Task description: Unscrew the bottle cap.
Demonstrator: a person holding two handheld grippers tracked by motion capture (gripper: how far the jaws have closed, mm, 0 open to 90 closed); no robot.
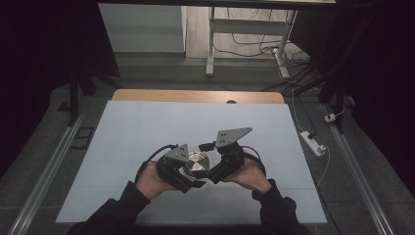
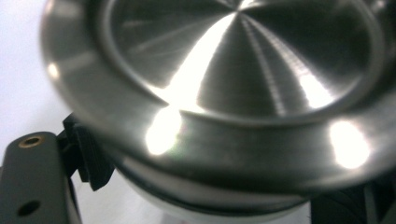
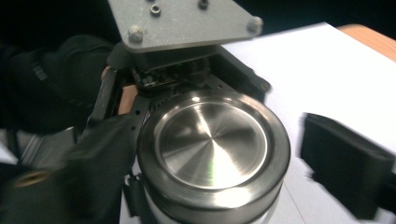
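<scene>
A round jar with a brushed-steel lid [image 1: 197, 163] [image 3: 211, 144] and a white body is held just above the white sheet [image 1: 147, 127] near the table's front middle. My left gripper [image 1: 192, 172] [image 2: 196, 207] is shut on the jar below the lid, whose steel top [image 2: 243, 70] looms close above the jaws. The left gripper's grey plate [image 3: 182, 21] lies behind the jar. My right gripper [image 1: 209, 160] [image 3: 210, 175] straddles the lid, open. Its right finger [image 3: 345, 163] stands clear of the rim, and its blurred left finger [image 3: 70, 177] is close beside it.
The sheet covers a wooden table whose bare edge [image 1: 195, 95] shows at the far side. A power strip [image 1: 313, 142] and cables lie on the floor to the right. A white desk frame [image 1: 211, 44] stands beyond. Both sleeved forearms come in from the bottom.
</scene>
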